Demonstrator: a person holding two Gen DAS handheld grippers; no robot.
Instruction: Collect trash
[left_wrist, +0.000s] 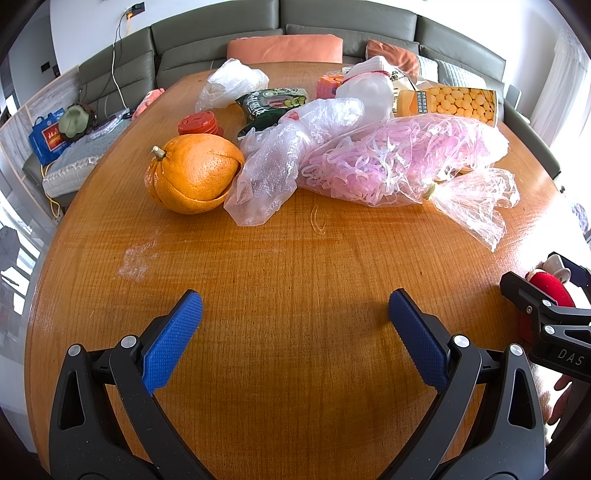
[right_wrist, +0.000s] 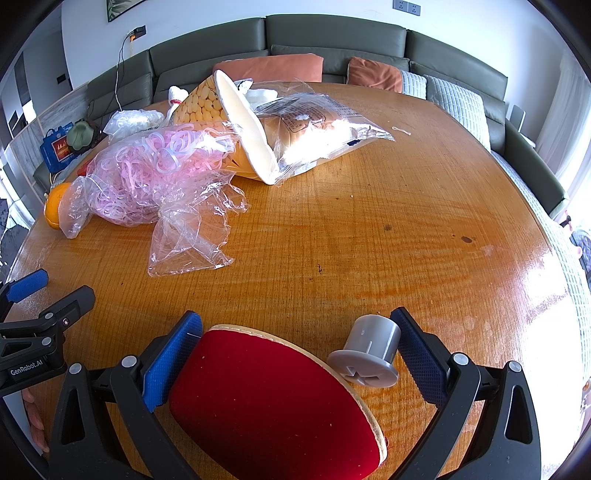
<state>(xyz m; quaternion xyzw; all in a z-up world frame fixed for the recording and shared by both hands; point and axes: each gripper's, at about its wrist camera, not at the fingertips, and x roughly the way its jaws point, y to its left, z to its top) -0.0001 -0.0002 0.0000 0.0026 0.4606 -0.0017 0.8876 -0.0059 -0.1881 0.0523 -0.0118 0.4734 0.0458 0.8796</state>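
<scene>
— What's around the wooden bench (right_wrist: 369, 206)?
— A grey-green sofa (right_wrist: 332, 33) with orange cushions (right_wrist: 269, 66), against a white wall (right_wrist: 184, 18).
— Light?
— Daylight pours in at the right, past a pale curtain (left_wrist: 561, 74).

You saw the orange peel (right_wrist: 55, 210) only partly from the right wrist, most of it hidden behind the bag of pink strips (right_wrist: 147, 177). The red pad (right_wrist: 273, 402) ran off the near edge. From the left wrist, the right gripper (left_wrist: 546, 295) was cut off at the right edge. Print on the green packet (left_wrist: 273, 107) was too small to read.
</scene>
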